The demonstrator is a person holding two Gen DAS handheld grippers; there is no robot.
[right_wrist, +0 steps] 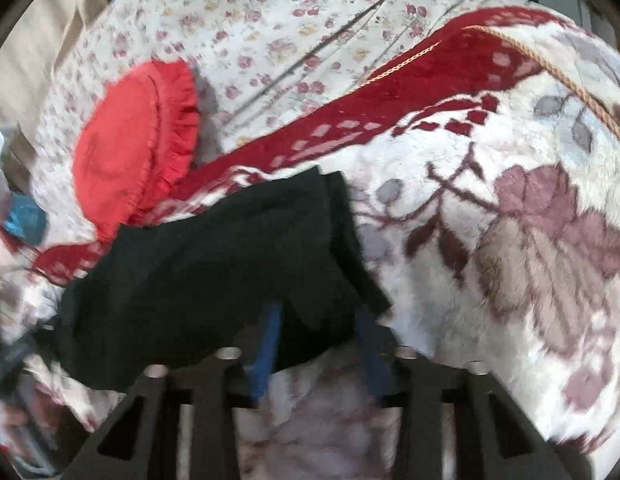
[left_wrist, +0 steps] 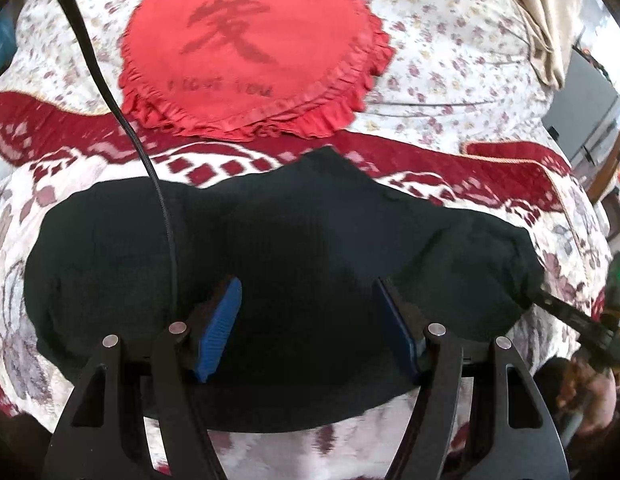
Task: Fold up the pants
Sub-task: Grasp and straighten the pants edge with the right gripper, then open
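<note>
The black pants (left_wrist: 270, 232) lie bunched on the flowery blanket (left_wrist: 489, 80), near the red heart pillow (left_wrist: 246, 52). The left gripper (left_wrist: 306, 312) is spread wide above them; the right gripper (right_wrist: 317, 320) is spread too, its fingers around the pants' edge.

The left gripper (left_wrist: 306, 320) has its jaws spread wide, blue pads (left_wrist: 220, 326) facing each other across a broad gap, pointing forward and down. The right gripper (right_wrist: 315, 340) also has its jaws apart, its blue fingers (right_wrist: 266, 344) angled downward, blurred in its own view.
</note>
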